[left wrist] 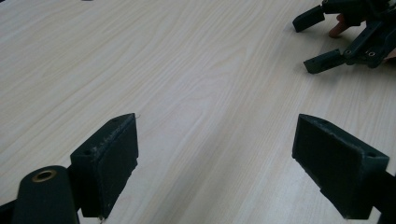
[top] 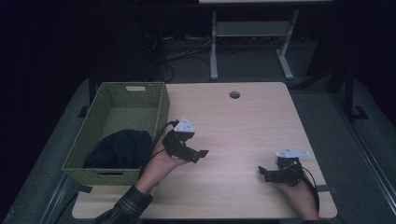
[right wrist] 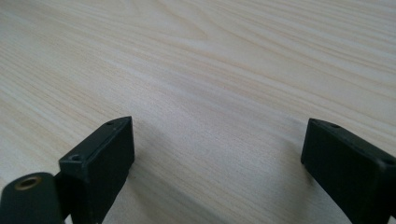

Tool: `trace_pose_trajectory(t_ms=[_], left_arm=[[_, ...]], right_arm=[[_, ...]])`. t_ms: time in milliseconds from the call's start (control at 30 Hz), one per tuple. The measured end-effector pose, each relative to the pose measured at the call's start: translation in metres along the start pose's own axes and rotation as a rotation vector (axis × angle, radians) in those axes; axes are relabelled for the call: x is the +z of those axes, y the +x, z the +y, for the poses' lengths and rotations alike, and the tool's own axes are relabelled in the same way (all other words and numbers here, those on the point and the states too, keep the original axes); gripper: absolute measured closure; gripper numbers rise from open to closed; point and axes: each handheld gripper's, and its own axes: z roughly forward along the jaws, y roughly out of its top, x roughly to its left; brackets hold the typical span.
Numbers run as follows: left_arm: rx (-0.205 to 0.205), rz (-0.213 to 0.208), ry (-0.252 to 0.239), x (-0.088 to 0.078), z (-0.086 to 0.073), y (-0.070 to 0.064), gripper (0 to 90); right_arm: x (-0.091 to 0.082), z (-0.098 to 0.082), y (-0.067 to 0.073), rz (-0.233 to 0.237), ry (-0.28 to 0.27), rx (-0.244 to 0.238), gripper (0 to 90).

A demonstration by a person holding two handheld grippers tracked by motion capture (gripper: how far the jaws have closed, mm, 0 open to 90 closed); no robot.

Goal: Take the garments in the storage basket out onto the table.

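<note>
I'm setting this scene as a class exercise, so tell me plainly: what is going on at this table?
A person sits at a light wooden table with a hand-held gripper in each hand. The left hand-held gripper is beside a green woven basket that holds a dark bundle of cloth; its jaws are open over bare wood. The right hand-held gripper rests low near the table's right front, jaws open too. Neither one holds anything, and the cloth lies untouched in the basket.

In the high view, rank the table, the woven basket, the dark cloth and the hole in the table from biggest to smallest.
1. Table
2. Woven basket
3. Dark cloth, bunched inside the basket
4. Hole near the table's far edge
</note>
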Motion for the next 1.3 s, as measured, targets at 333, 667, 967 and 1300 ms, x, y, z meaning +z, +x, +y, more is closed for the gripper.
trace_pose_trajectory(t_ms=[333, 667, 967, 1300], left_arm=[[-0.017, -0.057, -0.007, -0.008, 0.003, 0.006, 13.9], [-0.005, -0.096, 0.014, -0.023, 0.003, 0.014, 13.7], [-0.003, -0.095, 0.022, -0.037, 0.002, 0.02, 14.4], [-0.002, -0.099, 0.03, -0.047, 0.0, 0.025, 14.4]], right_arm=[[0.0, 0.0, 0.0, 0.0, -0.001, -0.002, 9.4], [0.0, 0.0, 0.0, 0.0, -0.001, -0.001, 9.4], [0.0, 0.0, 0.0, 0.001, 0.0, 0.003, 9.4], [0.0, 0.0, 0.0, 0.0, -0.002, 0.001, 9.4]])
